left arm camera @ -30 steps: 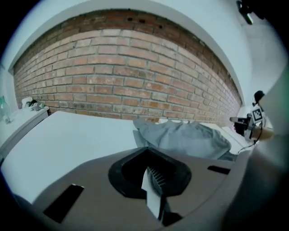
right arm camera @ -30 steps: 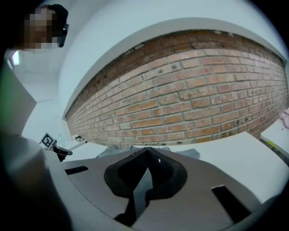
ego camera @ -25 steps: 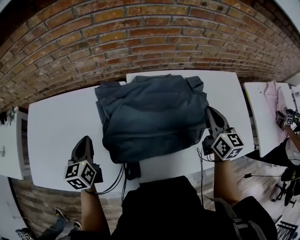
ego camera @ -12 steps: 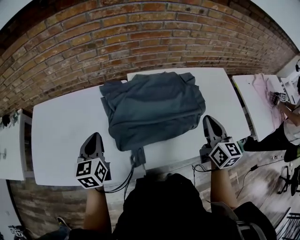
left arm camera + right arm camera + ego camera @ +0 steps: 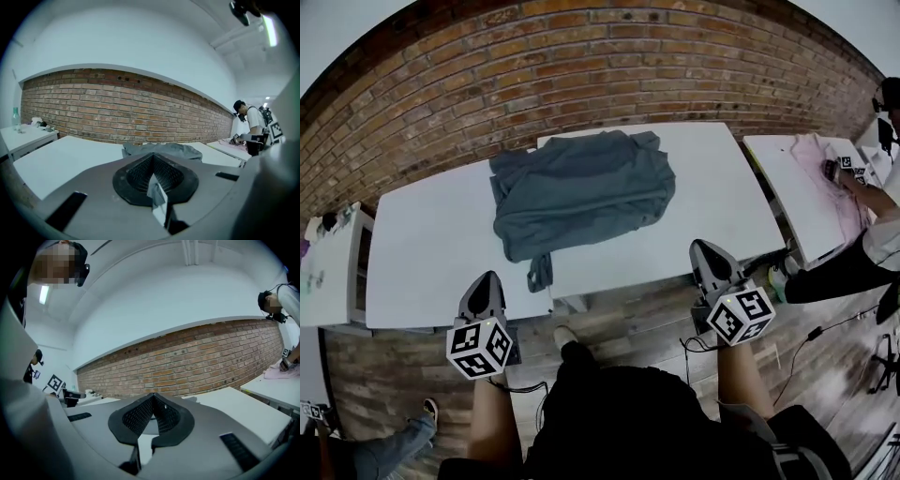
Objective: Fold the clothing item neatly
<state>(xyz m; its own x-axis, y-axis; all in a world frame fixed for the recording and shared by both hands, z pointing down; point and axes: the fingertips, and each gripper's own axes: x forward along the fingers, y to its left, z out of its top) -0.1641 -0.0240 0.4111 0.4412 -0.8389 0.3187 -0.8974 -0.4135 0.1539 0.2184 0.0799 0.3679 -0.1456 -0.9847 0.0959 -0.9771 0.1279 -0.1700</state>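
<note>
Grey garment (image 5: 581,192) is in neither grip: my left gripper (image 5: 485,278) and right gripper (image 5: 704,247) both have their jaws pressed together, empty. A second ago they flanked its near hem; now I've drawn both back to the white table's (image 5: 422,262) front edge. It lies folded toward the brick wall (image 5: 581,66).

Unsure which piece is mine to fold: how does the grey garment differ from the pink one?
The grey garment is dark and bunched on the tables ahead; the pink garment is pale, on the table at right. Nothing touches the grey garment; another person handles the pink one. Both lie on white tabletops.
</note>
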